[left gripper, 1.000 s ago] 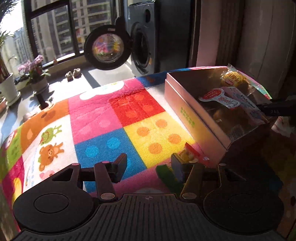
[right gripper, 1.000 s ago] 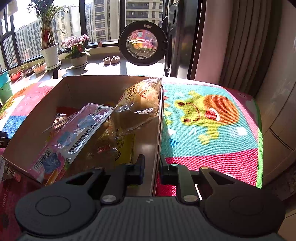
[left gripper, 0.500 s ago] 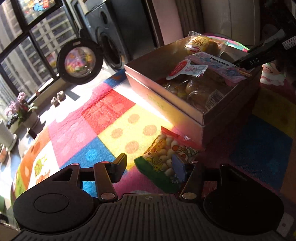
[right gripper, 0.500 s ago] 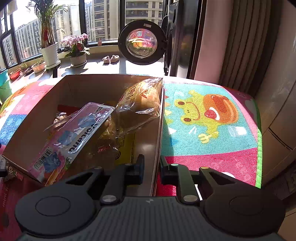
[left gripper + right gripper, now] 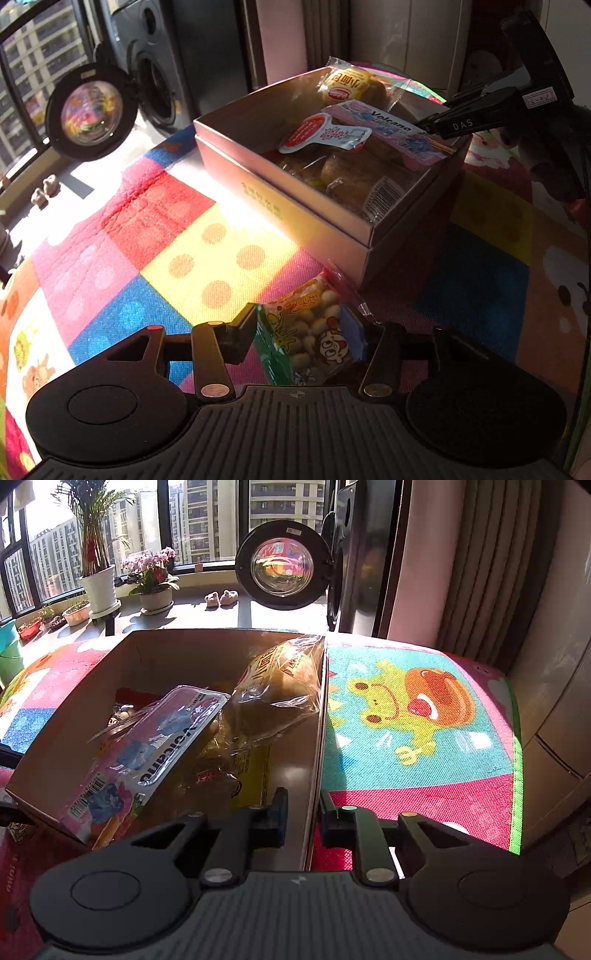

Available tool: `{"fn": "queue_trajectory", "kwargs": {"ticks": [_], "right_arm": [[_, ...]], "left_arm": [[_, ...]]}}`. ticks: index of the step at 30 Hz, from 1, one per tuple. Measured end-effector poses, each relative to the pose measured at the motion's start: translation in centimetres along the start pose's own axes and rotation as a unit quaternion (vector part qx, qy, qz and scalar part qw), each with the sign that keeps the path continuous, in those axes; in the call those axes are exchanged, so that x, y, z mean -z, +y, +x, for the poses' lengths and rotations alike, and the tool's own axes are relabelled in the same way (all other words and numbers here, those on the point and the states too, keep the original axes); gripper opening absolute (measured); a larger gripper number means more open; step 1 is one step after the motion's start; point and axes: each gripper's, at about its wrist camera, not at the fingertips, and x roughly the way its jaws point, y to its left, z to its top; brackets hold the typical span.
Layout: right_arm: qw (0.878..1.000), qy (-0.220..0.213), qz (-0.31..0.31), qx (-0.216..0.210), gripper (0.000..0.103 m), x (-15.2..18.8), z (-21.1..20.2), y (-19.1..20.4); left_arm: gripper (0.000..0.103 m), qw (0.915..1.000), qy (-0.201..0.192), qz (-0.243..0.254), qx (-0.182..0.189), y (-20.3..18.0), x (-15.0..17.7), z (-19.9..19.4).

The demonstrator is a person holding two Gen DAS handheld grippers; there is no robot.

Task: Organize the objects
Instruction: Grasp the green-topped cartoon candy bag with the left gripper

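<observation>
A clear snack bag of pale round puffs (image 5: 314, 328) lies on the colourful play mat (image 5: 177, 236), just in front of the cardboard box (image 5: 280, 210). My left gripper (image 5: 310, 334) straddles the bag, jaws closing, one on each side of it. The box (image 5: 74, 738) holds a pink Volcano pack (image 5: 147, 753), a bagged bread roll (image 5: 280, 675) and other wrapped snacks. My right gripper (image 5: 303, 814) is shut on the box's near side wall, one finger inside and one outside. It also shows in the left wrist view as the right gripper (image 5: 436, 127) at the box's far rim.
A washing machine with its round door (image 5: 284, 565) swung open stands beyond the mat. Potted plants (image 5: 98, 587) line the sunny window ledge. A curtain (image 5: 472, 565) and a cabinet (image 5: 554, 720) border the mat's right side. The frog picture on the mat (image 5: 406, 701) lies beside the box.
The left gripper has rolled and shifted toward the box, so the snack bag, earlier only by its right finger, now lies between both fingers. The right gripper has kept still on the box wall.
</observation>
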Motion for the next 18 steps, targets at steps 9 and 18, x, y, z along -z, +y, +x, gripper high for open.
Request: {"fn": "queue_trajectory", "kwargs": {"ticks": [9,18], "right_arm": [[1.0,-0.001,0.002,-0.002,0.018,0.2,0.0,-0.1],[1.0,-0.001,0.0,0.002,0.018,0.1,-0.1,0.1]], "left_arm": [[0.052,0.9752,-0.005,-0.212,0.063,1.6,4.8,-3.5],[0.054,0.8789,-0.071,-0.461,0.101,4.9,4.5,-1.0]]}}
